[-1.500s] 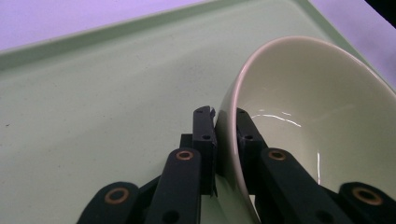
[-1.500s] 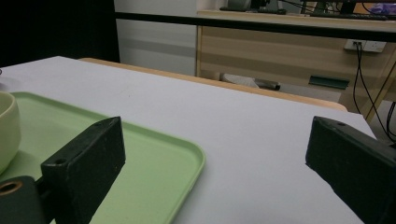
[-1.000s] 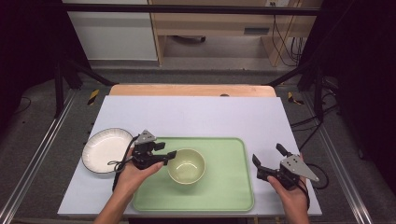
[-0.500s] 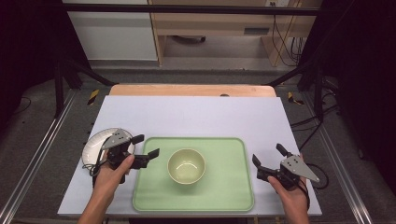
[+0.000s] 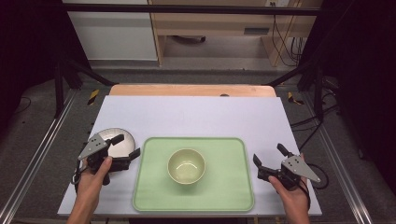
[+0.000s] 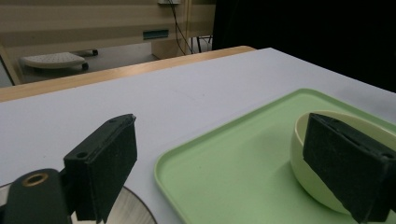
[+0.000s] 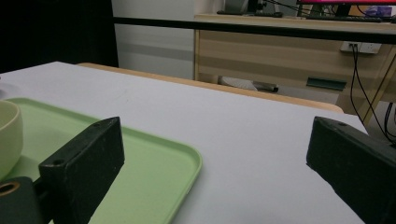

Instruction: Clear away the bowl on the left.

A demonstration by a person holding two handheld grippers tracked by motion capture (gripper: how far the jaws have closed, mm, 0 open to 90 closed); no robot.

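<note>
A pale yellow-green bowl (image 5: 186, 165) stands upright in the middle of a green tray (image 5: 154, 196). My left gripper (image 5: 127, 145) is open and holds nothing. It hovers left of the tray, over the near right edge of a white plate (image 5: 114, 139). In the left gripper view the open jaws frame the tray (image 6: 224, 177), with the bowl (image 6: 317, 191) behind the right jaw and the plate (image 6: 130, 210) at the bottom. My right gripper (image 5: 268, 154) is open and holds nothing, just off the tray's right edge. Its own view has the tray's corner (image 7: 154, 177) and the bowl's side (image 7: 9, 135).
The tray and plate lie on a white table top (image 5: 196, 116) with a wooden strip along its far edge. Dark frame legs and cables stand on the floor around the table. A wooden desk and white cabinet are beyond.
My left gripper has drawn away from the bowl to the left and now sits over the plate's edge. The bowl stays on the tray. The right gripper has not moved.
</note>
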